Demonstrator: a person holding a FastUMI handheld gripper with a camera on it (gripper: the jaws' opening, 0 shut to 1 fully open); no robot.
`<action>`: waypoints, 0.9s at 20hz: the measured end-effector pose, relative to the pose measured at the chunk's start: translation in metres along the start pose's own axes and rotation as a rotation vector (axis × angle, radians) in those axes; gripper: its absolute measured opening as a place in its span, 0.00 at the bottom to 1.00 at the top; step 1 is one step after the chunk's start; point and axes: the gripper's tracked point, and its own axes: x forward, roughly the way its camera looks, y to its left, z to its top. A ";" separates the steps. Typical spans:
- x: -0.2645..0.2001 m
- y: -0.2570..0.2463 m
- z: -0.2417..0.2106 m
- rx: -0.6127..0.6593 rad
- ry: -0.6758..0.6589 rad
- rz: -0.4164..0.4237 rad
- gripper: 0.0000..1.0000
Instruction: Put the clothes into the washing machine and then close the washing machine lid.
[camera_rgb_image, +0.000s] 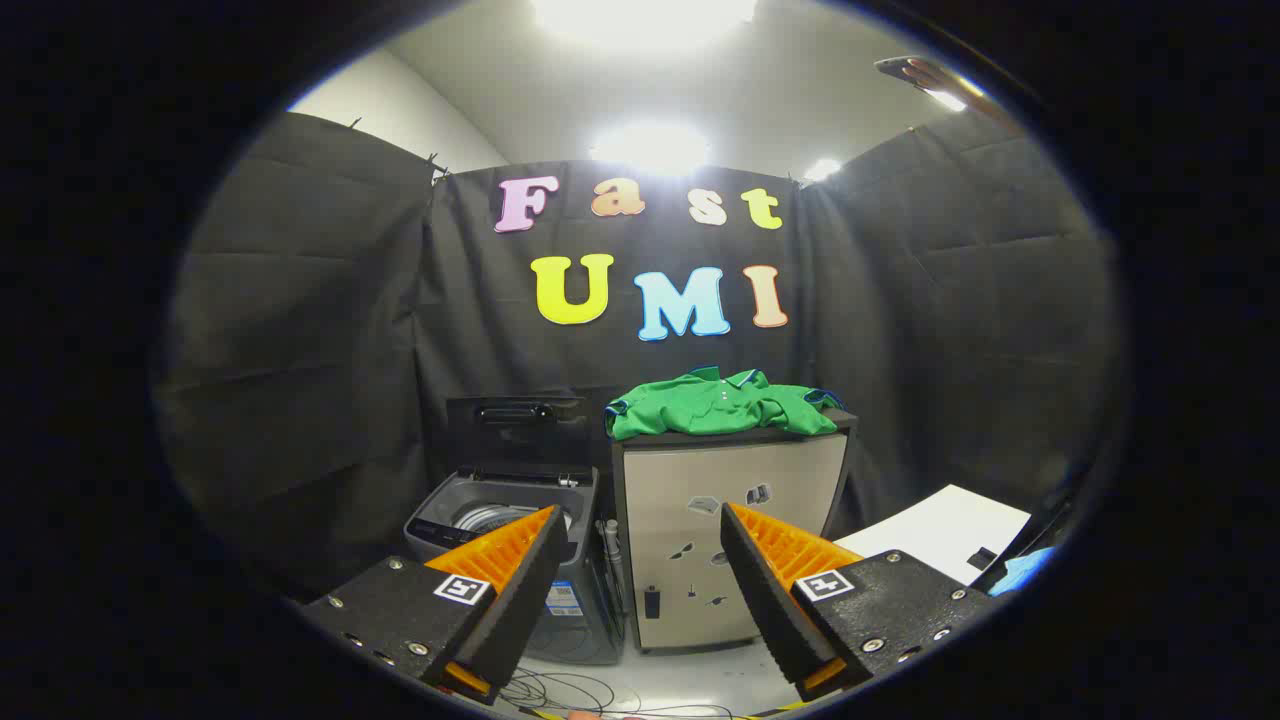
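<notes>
A green polo shirt (722, 404) lies crumpled on top of a beige cabinet (735, 530), well beyond my fingers. To the cabinet's left stands a grey top-loading washing machine (505, 520) with its dark lid (517, 430) raised upright, and the drum shows inside. My gripper (640, 545) is open, with nothing between its fingers, and it hangs some way back from both the machine and the cabinet.
Black cloth walls close the booth behind and on both sides. A white board (945, 530) lies to the right of the cabinet, with something blue (1025, 570) beside it. Cables (570, 692) trail across the pale floor below the fingers.
</notes>
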 end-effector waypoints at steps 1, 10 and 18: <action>-0.002 -0.001 0.001 -0.011 -0.004 -0.002 0.95; -0.004 -0.003 0.006 -0.017 -0.007 -0.007 0.95; -0.006 -0.005 0.011 -0.011 -0.018 -0.010 0.95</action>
